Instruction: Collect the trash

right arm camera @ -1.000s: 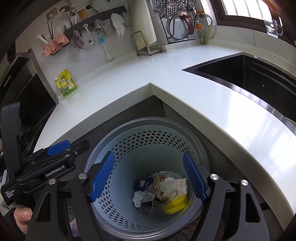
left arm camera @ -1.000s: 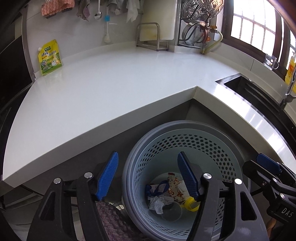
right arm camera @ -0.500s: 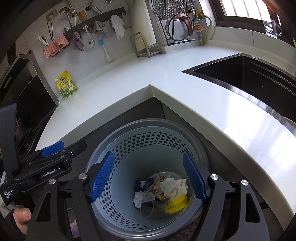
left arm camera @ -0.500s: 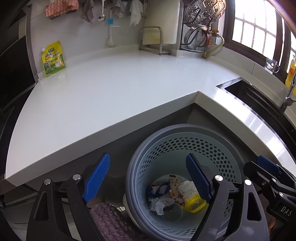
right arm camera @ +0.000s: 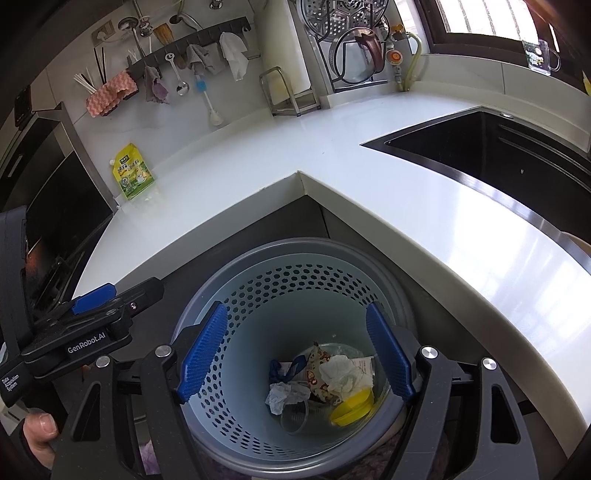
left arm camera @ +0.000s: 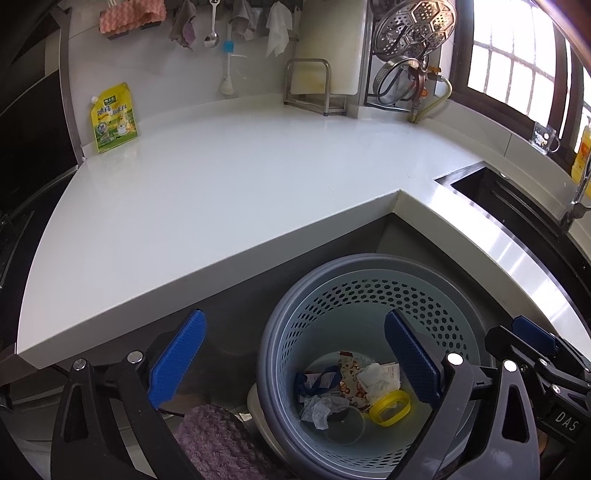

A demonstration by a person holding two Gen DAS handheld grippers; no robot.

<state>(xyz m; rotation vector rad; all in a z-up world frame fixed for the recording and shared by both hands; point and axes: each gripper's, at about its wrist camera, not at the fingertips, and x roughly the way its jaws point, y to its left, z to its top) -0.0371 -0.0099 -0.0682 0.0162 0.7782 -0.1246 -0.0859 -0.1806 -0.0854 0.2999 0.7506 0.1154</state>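
Setting: domestic kitchen. White L-shaped counter (left arm camera: pixel 229 192) with an inset dark sink (right arm camera: pixel 491 151); wall rail (right arm camera: pixel 192 40) hung with cloths, a ladle and a brush; cutting board (left arm camera: pixel 328 40) in a metal rack, steamer basket (left arm camera: pixel 413 26) by the window. Perforated waste bin (right arm camera: pixel 258 373) on the floor in the counter's inner corner.

Both wrist views look steeply down from close above the perforated waste basket (left arm camera: pixel 369 295) (right arm camera: pixel 295 280), facing the corner table (left arm camera: pixel 221 192) (right arm camera: pixel 332 147). Left view sits further left; both share basket, table, sink (left arm camera: pixel 491 195) (right arm camera: pixel 480 147).
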